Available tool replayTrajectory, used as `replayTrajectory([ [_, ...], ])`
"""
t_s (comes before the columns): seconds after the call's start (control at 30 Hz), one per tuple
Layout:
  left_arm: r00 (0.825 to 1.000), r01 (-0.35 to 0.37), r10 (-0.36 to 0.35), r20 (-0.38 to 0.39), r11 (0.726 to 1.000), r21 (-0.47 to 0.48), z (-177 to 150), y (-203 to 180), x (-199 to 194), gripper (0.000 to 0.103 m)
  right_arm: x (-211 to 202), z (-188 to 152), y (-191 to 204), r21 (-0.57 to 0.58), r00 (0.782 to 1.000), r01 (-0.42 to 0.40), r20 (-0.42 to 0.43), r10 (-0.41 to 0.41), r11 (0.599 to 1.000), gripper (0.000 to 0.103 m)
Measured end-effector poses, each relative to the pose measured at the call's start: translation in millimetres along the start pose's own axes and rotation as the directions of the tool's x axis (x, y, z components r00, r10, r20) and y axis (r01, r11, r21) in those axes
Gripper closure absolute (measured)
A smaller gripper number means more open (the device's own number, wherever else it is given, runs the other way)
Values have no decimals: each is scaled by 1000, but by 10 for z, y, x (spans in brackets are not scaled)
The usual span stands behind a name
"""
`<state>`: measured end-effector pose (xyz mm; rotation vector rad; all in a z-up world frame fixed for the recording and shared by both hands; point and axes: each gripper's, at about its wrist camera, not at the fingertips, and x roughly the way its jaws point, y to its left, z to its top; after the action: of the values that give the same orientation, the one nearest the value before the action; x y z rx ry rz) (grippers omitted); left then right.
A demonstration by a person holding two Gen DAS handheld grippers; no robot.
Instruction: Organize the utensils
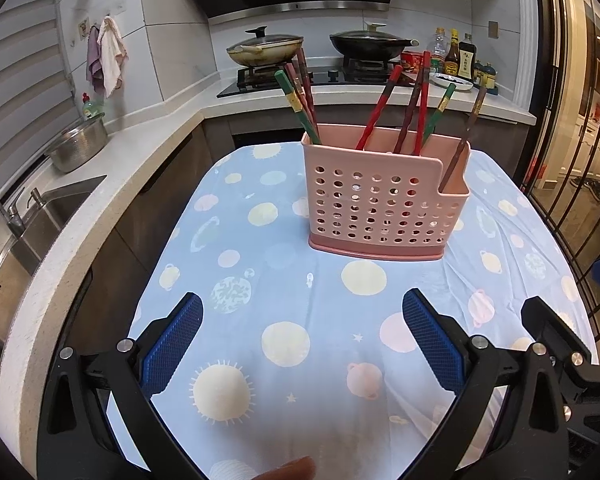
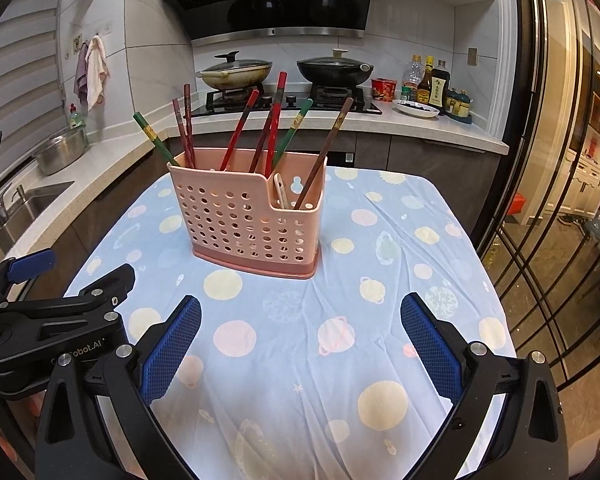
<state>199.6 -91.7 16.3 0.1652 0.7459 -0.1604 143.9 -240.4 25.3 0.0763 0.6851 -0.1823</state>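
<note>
Holder: pink perforated plastic utensil holder [image 2: 247,216] upright on planet-print blue tablecloth [image 2: 300,344], coloured wooden chopsticks [image 2: 273,126] inside.
Grippers: left gripper [image 1: 302,344] and right gripper [image 2: 300,344] spread apart (both empty).

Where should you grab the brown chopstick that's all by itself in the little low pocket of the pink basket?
Probably its bare upper end, from above. The brown chopstick leans up and to the right out of the low pocket of the pink basket, well clear of the other chopsticks. The right gripper is open and empty, so closing across that thin stick from the sides should work.
</note>
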Motion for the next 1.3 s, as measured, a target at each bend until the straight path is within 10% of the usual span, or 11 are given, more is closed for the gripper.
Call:
replayTrajectory([
  [1.3,999,-30,29,-37,999,-29,-50,105,131,8,123,-60,-124,22,999,9,-39,-8,1000,7],
])
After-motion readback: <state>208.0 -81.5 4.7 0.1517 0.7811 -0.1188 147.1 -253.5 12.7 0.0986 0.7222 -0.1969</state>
